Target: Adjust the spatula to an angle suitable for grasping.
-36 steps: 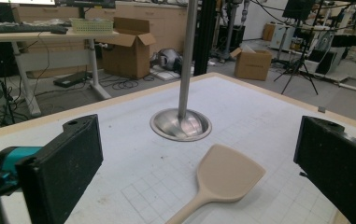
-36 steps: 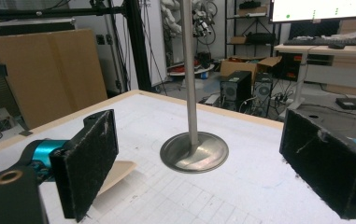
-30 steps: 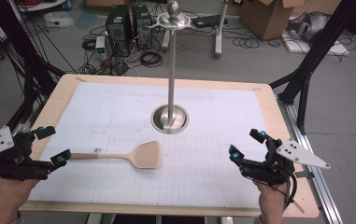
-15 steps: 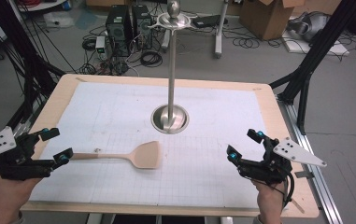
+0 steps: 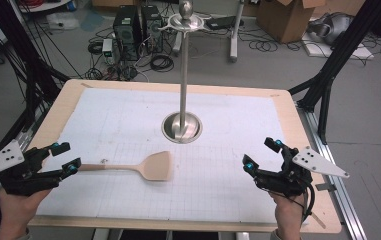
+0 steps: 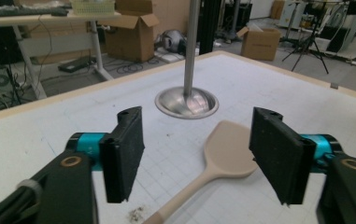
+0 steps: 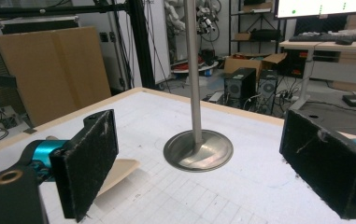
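My left gripper [image 5: 64,157] has just been closing, jaws apart around the flat, pale beige spatula [image 5: 145,166] handle; right gripper [image 5: 260,156] wide.

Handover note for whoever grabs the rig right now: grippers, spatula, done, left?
Left gripper: jaws have just been closing around the handle end of the spatula; pads not yet pressing it, so no grip.
Right gripper: open, holds nothing, hovering at the right side of the table.
Spatula: flat on the white mat, blade pointing toward the metal stand at the middle.
Done: left gripper lined up on the handle.
Left: close on the handle, lift; probably take it to the stand.
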